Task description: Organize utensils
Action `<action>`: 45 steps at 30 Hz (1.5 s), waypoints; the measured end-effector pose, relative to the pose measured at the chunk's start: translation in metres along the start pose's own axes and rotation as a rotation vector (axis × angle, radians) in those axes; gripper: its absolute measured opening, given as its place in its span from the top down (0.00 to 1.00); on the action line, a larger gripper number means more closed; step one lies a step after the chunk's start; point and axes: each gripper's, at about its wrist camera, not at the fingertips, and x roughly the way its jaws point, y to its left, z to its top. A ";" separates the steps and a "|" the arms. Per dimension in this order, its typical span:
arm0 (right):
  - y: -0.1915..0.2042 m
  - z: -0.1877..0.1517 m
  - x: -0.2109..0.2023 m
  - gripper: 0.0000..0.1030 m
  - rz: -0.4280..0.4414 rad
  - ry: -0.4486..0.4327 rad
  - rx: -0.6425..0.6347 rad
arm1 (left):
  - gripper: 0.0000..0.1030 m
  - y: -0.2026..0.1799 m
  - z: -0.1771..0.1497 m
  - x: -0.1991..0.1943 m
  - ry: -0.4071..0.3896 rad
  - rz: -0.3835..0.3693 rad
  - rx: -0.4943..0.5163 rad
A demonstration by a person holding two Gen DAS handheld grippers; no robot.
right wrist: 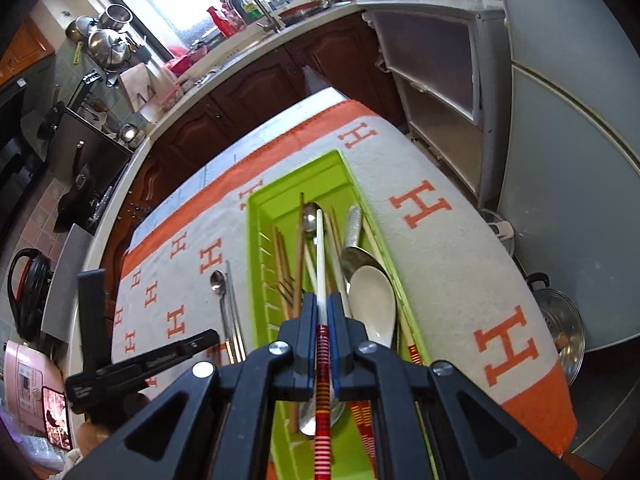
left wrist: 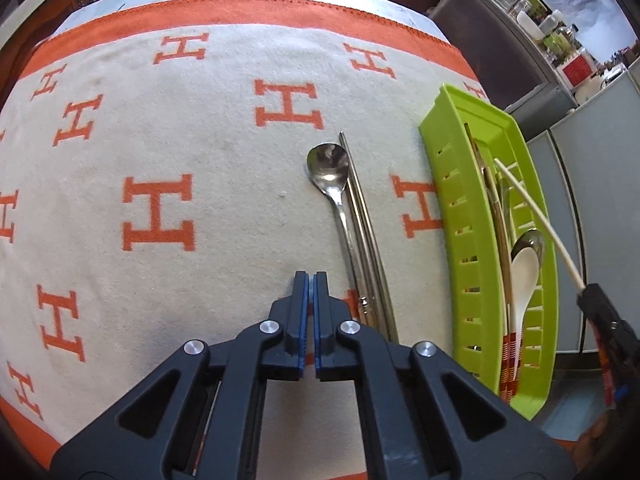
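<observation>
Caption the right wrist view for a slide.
Right tool grips a white chopstick over the green tray of utensils.

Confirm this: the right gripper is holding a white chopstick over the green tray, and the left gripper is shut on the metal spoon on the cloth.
Not quite. The left gripper is shut on nothing; the metal spoon lies untouched on the cloth, as the left wrist view shows. The right gripper does hold the white chopstick over the green tray.

A spoon [left wrist: 332, 184] and chopsticks [left wrist: 366, 236] are lying side by side on the bench cloth [left wrist: 200, 152], left of the utensil tray [left wrist: 448, 184].
</observation>
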 end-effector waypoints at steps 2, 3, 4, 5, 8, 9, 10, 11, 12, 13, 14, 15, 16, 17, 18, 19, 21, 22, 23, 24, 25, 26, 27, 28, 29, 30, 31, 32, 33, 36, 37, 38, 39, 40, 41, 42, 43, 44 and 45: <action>-0.005 -0.002 0.011 0.92 -0.001 0.044 0.017 | 1.00 0.002 0.000 0.001 0.005 -0.027 -0.019; -0.007 -0.004 0.014 0.91 -0.008 0.057 0.022 | 1.00 0.003 0.000 0.001 0.005 -0.040 -0.031; -0.008 -0.006 0.016 0.91 -0.013 0.065 0.025 | 1.00 0.004 0.000 0.001 0.010 -0.057 -0.043; -0.009 -0.008 0.017 0.91 -0.013 0.070 0.028 | 1.00 0.005 -0.001 0.002 0.013 -0.068 -0.051; -0.009 -0.013 0.017 0.91 -0.018 0.074 0.026 | 1.00 0.007 0.000 0.002 0.014 -0.084 -0.064; -0.009 -0.014 0.017 0.91 -0.018 0.073 0.025 | 1.00 0.007 0.000 0.003 0.014 -0.090 -0.071; -0.008 -0.014 0.016 0.91 -0.018 0.072 0.025 | 1.00 0.009 0.000 0.003 0.015 -0.097 -0.081; -0.009 -0.014 0.016 0.91 -0.018 0.071 0.025 | 1.00 0.010 0.000 0.002 0.018 -0.105 -0.088; -0.009 -0.015 0.016 0.91 -0.019 0.070 0.025 | 1.00 0.010 0.001 0.004 0.023 -0.113 -0.093; -0.009 -0.015 0.015 0.91 -0.019 0.068 0.024 | 1.00 0.014 0.000 0.002 0.029 -0.125 -0.101; -0.009 -0.015 0.014 0.91 -0.018 0.067 0.022 | 1.00 0.015 0.000 0.002 0.034 -0.137 -0.113; -0.009 -0.016 0.014 0.91 -0.017 0.066 0.021 | 1.00 0.015 0.001 0.002 0.034 -0.142 -0.121; -0.009 -0.016 0.013 0.91 -0.014 0.065 0.022 | 1.00 0.015 0.002 0.002 0.031 -0.141 -0.124; -0.009 -0.015 0.013 0.91 -0.012 0.066 0.021 | 1.00 0.014 0.003 0.001 0.025 -0.137 -0.122; -0.009 -0.016 0.013 0.91 -0.013 0.067 0.019 | 1.00 0.012 0.004 0.000 0.021 -0.137 -0.124; -0.010 -0.017 0.013 0.91 -0.013 0.068 0.018 | 1.00 0.010 0.006 0.000 0.019 -0.139 -0.123; -0.010 -0.017 0.013 0.91 -0.015 0.072 0.016 | 1.00 0.007 0.008 -0.001 0.019 -0.146 -0.119; -0.010 -0.018 0.012 0.91 -0.015 0.073 0.015 | 1.00 0.004 0.011 0.000 0.019 -0.144 -0.111; -0.010 -0.018 0.012 0.91 -0.014 0.075 0.015 | 1.00 0.001 0.011 0.000 0.019 -0.139 -0.103; -0.010 -0.018 0.011 0.91 -0.013 0.076 0.013 | 1.00 -0.003 0.012 0.001 0.020 -0.127 -0.092; -0.010 -0.018 0.011 0.90 -0.016 0.075 0.010 | 1.00 -0.006 0.012 0.003 0.022 -0.112 -0.084; -0.009 -0.018 0.010 0.88 -0.014 0.073 0.007 | 0.99 -0.008 0.012 0.005 0.025 -0.097 -0.077; -0.009 -0.019 0.009 0.88 -0.014 0.070 0.003 | 0.96 -0.010 0.013 0.007 0.025 -0.078 -0.070; -0.009 -0.019 0.009 0.88 -0.014 0.069 0.001 | 0.88 -0.012 0.013 0.007 0.024 -0.064 -0.066; -0.008 -0.019 0.008 0.88 -0.014 0.066 -0.002 | 0.82 -0.013 0.013 0.008 0.025 -0.056 -0.064; -0.008 -0.020 0.008 0.88 -0.012 0.064 -0.004 | 0.82 -0.014 0.013 0.008 0.020 -0.052 -0.063; -0.009 -0.020 0.008 0.88 -0.010 0.063 -0.003 | 0.82 -0.015 0.013 0.008 0.018 -0.044 -0.058; -0.009 -0.020 0.008 0.88 -0.008 0.063 -0.002 | 0.82 -0.016 0.013 0.008 0.015 -0.039 -0.056; -0.009 -0.021 0.007 0.88 -0.007 0.062 -0.002 | 0.82 -0.016 0.013 0.008 0.012 -0.038 -0.059; -0.011 -0.022 0.006 0.88 -0.004 0.060 0.001 | 0.82 -0.011 0.012 0.007 0.013 -0.052 -0.079; -0.012 -0.022 0.005 0.88 -0.004 0.059 0.003 | 0.82 -0.009 0.012 0.007 0.014 -0.059 -0.084; -0.013 -0.023 0.005 0.88 -0.003 0.059 0.004 | 0.82 -0.007 0.012 0.007 0.014 -0.064 -0.091; -0.014 -0.023 0.005 0.88 -0.003 0.060 0.005 | 0.83 -0.005 0.011 0.006 0.011 -0.064 -0.094; -0.015 -0.023 0.004 0.88 -0.004 0.060 0.006 | 0.85 -0.004 0.010 0.006 0.006 -0.060 -0.093; -0.015 -0.023 0.004 0.88 -0.006 0.060 0.006 | 0.87 -0.002 0.009 0.006 0.002 -0.055 -0.094; -0.015 -0.024 0.004 0.88 -0.007 0.059 0.005 | 0.87 -0.001 0.009 0.006 -0.003 -0.056 -0.097; -0.015 -0.024 0.004 0.88 -0.011 0.059 0.001 | 0.87 -0.001 0.008 0.007 -0.006 -0.053 -0.095; -0.014 -0.024 0.003 0.88 -0.017 0.057 -0.005 | 0.87 -0.002 0.008 0.007 -0.009 -0.045 -0.090; -0.014 -0.025 0.003 0.88 -0.024 0.057 -0.012 | 0.87 -0.004 0.007 0.007 -0.012 -0.032 -0.079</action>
